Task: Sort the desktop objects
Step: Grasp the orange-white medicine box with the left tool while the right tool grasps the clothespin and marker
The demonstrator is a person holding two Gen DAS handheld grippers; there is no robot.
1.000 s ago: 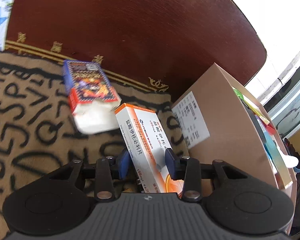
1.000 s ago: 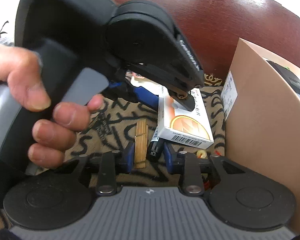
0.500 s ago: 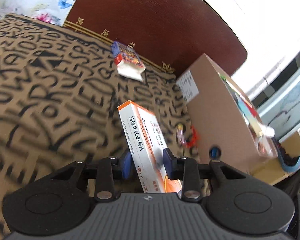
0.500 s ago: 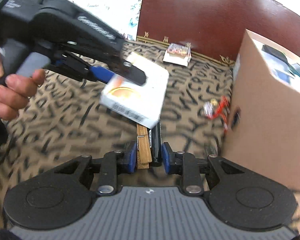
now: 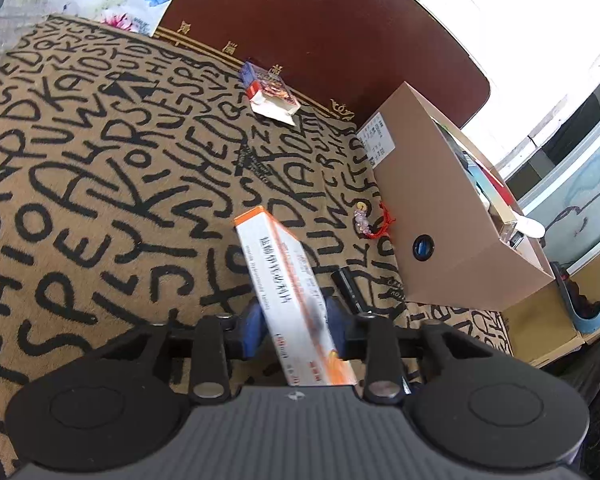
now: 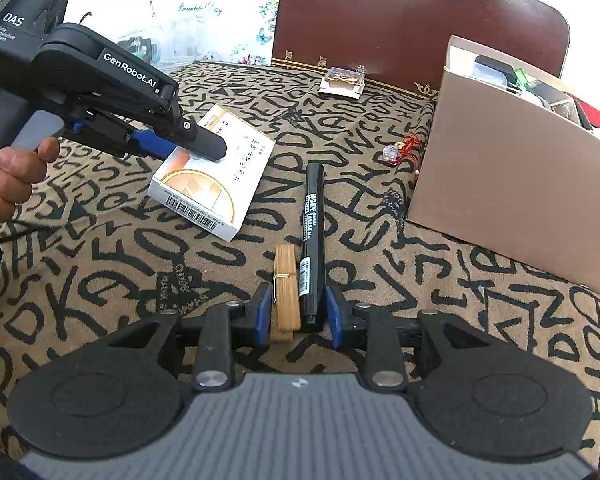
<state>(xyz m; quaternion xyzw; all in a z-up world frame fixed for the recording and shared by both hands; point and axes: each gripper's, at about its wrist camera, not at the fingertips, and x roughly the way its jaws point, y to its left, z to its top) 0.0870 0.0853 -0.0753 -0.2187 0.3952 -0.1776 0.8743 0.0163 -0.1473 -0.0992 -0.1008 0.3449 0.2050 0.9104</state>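
Observation:
My left gripper (image 5: 294, 320) is shut on a white and orange medicine box (image 5: 288, 288) and holds it above the lettered cloth; the box also shows in the right wrist view (image 6: 216, 176) with the left gripper (image 6: 196, 144) on it. My right gripper (image 6: 296, 312) is open around a wooden clothespin (image 6: 285, 292) and a black marker (image 6: 313, 240) that lie side by side on the cloth. A cardboard box (image 6: 512, 184) holding several items stands at the right, also seen in the left wrist view (image 5: 452, 216).
A small card pack (image 5: 270, 94) lies at the far edge of the cloth by the dark red chair back (image 5: 340, 28). A beaded charm with a red cord (image 5: 370, 220) lies against the cardboard box. The marker's end (image 5: 350, 284) shows right of the medicine box.
My left gripper has lifted the medicine box up and pulled it left, away from the cardboard box. My right gripper has pulled back a little; the clothespin and marker stay between its fingers.

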